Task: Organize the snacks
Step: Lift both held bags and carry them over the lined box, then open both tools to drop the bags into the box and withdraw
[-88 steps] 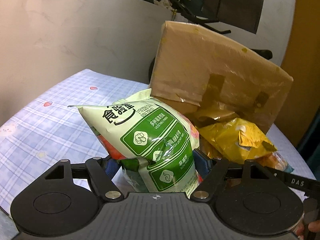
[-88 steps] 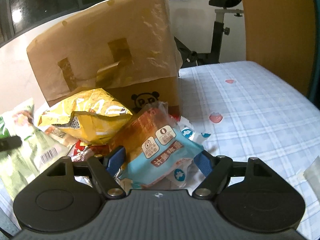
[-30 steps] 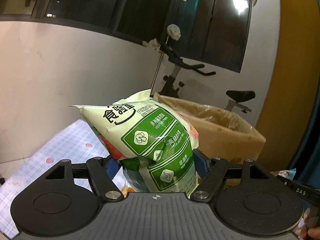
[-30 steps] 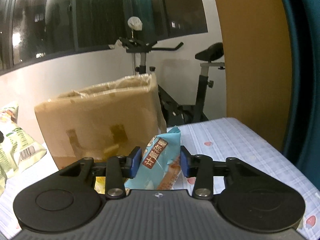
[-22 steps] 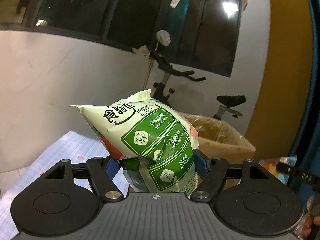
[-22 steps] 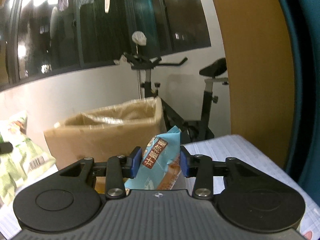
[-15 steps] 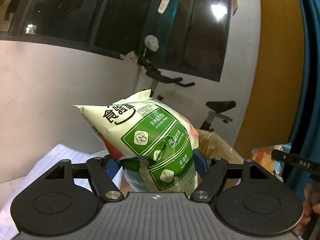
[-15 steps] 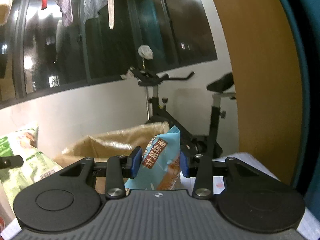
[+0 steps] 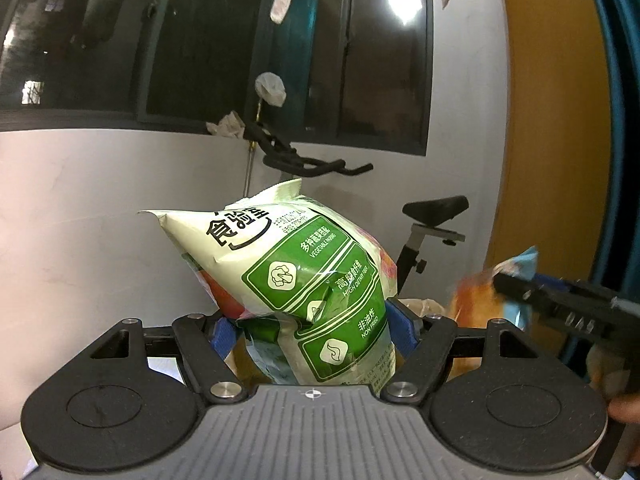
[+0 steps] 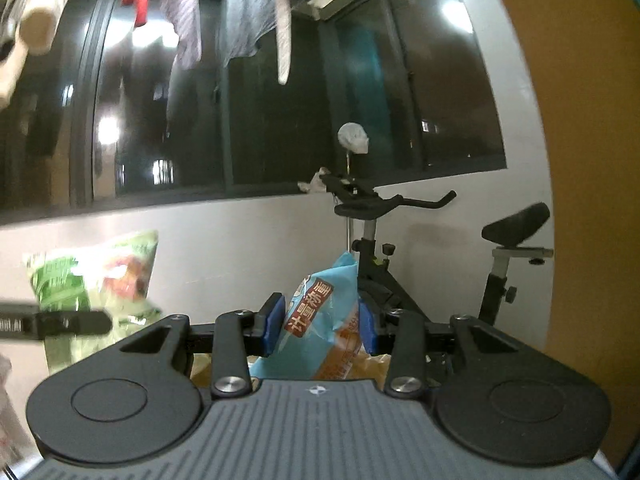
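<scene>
The left gripper (image 9: 310, 330) pinches a puffy green vegetable-crisp bag (image 9: 296, 276) between its blue pads; the right gripper (image 10: 320, 324) clamps a light-blue snack packet (image 10: 320, 320); behind both stands an exercise bike (image 10: 376, 220) against the white wall.

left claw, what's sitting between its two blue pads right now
A green and white snack bag, pinched between the left claw's pads and standing up above them, as the left wrist view shows. The exercise bike stands behind it.

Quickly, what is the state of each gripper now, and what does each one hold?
Left gripper: closed on the green snack bag.
Right gripper: closed on the blue snack packet.
</scene>
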